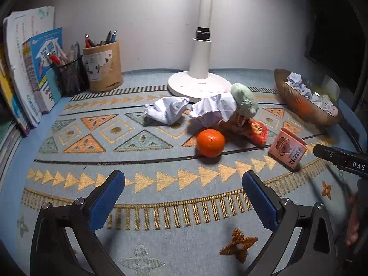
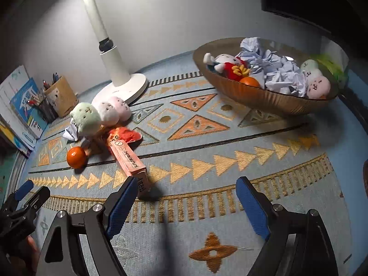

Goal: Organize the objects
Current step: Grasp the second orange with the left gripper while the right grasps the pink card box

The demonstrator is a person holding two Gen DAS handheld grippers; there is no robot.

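Note:
An orange point(image 1: 210, 143) point(image 2: 76, 157) lies on the patterned mat, beside two crumpled paper balls point(image 1: 166, 110), a plush dango skewer point(image 1: 244, 100) point(image 2: 101, 113), an orange snack packet point(image 1: 258, 131) point(image 2: 125, 135) and a pink box point(image 1: 287, 151) point(image 2: 131, 162). A brown bowl point(image 1: 299, 105) point(image 2: 257, 96) at the right holds crumpled paper point(image 2: 273, 69), plush toys and another orange. My left gripper point(image 1: 184, 184) is open above the mat, short of the orange. My right gripper point(image 2: 184, 191) is open, its left finger just in front of the pink box.
A white lamp base point(image 1: 199, 85) point(image 2: 122, 89) stands at the back. A cardboard pen holder point(image 1: 103, 66), a mesh pen cup point(image 1: 70, 73) and upright books point(image 1: 30, 69) line the back left. A dark monitor point(image 1: 333, 30) sits at the right.

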